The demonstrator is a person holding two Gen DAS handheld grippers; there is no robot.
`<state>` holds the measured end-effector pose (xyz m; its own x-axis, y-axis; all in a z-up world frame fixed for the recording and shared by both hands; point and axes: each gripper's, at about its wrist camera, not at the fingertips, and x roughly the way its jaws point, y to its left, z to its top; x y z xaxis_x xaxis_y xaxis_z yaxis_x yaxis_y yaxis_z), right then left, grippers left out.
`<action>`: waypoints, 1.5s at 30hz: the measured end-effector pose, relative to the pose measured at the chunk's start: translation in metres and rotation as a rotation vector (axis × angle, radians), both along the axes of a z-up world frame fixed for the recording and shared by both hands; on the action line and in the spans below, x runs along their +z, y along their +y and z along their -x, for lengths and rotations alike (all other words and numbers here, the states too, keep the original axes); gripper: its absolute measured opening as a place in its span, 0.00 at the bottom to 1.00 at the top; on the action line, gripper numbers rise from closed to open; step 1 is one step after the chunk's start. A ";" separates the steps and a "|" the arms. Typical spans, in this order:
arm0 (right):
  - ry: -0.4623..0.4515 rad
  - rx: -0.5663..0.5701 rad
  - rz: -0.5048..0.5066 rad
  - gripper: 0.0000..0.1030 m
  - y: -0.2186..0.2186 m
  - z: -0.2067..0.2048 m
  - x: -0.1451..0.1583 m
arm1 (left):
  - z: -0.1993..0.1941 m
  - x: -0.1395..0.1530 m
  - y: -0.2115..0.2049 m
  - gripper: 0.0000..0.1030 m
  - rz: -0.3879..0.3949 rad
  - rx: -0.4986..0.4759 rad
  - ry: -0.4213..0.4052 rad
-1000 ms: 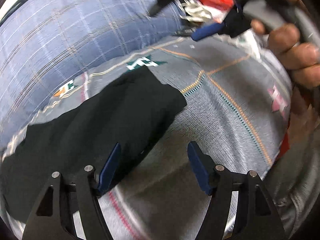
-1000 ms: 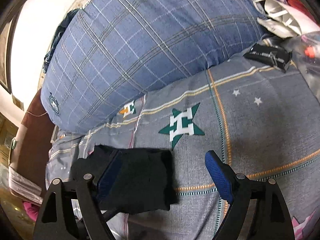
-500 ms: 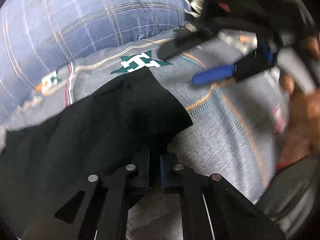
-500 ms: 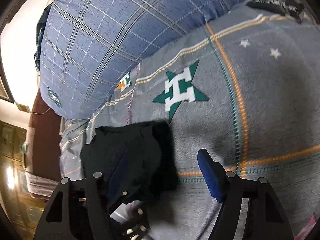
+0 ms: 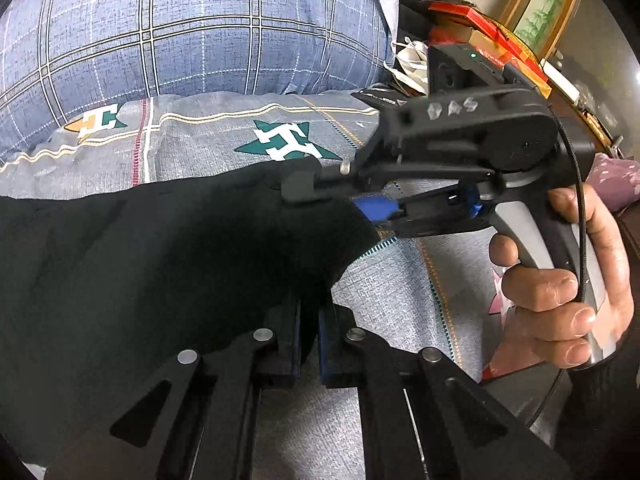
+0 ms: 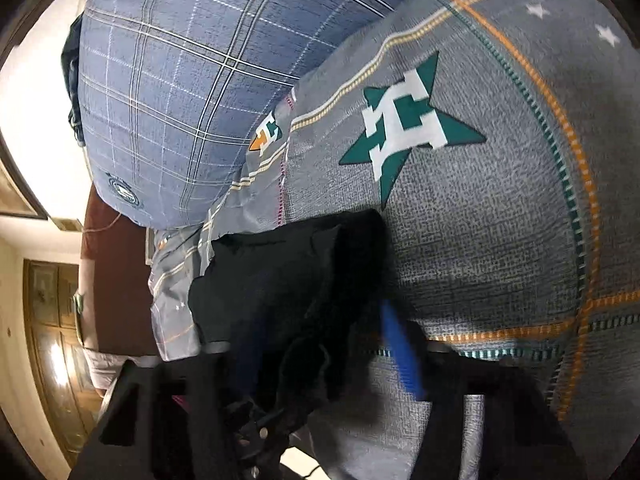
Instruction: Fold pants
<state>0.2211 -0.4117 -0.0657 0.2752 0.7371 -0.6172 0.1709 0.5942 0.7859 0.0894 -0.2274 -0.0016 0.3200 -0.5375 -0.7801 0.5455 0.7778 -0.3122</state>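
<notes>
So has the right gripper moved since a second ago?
Yes. In the right wrist view the green star has risen up the frame, so the right gripper came down onto the black pants, jaws closing.

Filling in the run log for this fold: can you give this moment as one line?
stage: gripping edge | left gripper: shut on black pants | right gripper: closing around pants corner | surface: grey bedsheet

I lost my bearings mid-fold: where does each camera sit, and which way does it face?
Left wrist: on the left claw, looking down across the black pants on the bed sheet; it shows the right claw and the hand holding it.
Right wrist: on the right claw, its jaws closing over a pants edge, facing the plaid pillow.
Shared: pants, pillow, green star.
</notes>
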 end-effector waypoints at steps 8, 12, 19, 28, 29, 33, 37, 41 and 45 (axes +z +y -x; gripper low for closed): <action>-0.201 0.045 -0.041 0.08 0.017 0.006 0.047 | -0.002 0.032 0.034 0.04 0.133 0.037 -0.002; -0.336 0.116 -0.097 0.08 0.051 0.009 0.079 | 0.003 0.051 0.069 0.04 0.195 0.095 -0.016; -0.371 0.191 -0.121 0.09 0.136 0.001 0.090 | 0.000 0.049 0.147 0.04 0.258 0.234 0.025; -0.275 0.285 -0.076 0.27 0.229 -0.011 0.041 | -0.006 -0.010 0.215 0.05 0.294 0.406 0.167; -0.269 0.297 -0.075 0.31 0.234 -0.012 0.039 | -0.007 -0.016 0.221 0.07 0.289 0.427 0.192; -0.323 0.271 -0.087 0.48 0.232 -0.007 0.050 | 0.001 -0.020 0.240 0.23 0.311 0.469 0.209; -0.348 0.166 -0.027 0.58 0.202 -0.009 0.057 | 0.004 -0.012 0.247 0.47 0.326 0.496 0.175; -0.309 0.098 0.053 0.58 0.179 -0.015 0.047 | -0.002 -0.008 0.248 0.52 0.333 0.516 0.185; -0.285 0.103 0.134 0.58 0.169 -0.010 0.038 | -0.015 -0.015 0.248 0.54 0.339 0.557 0.208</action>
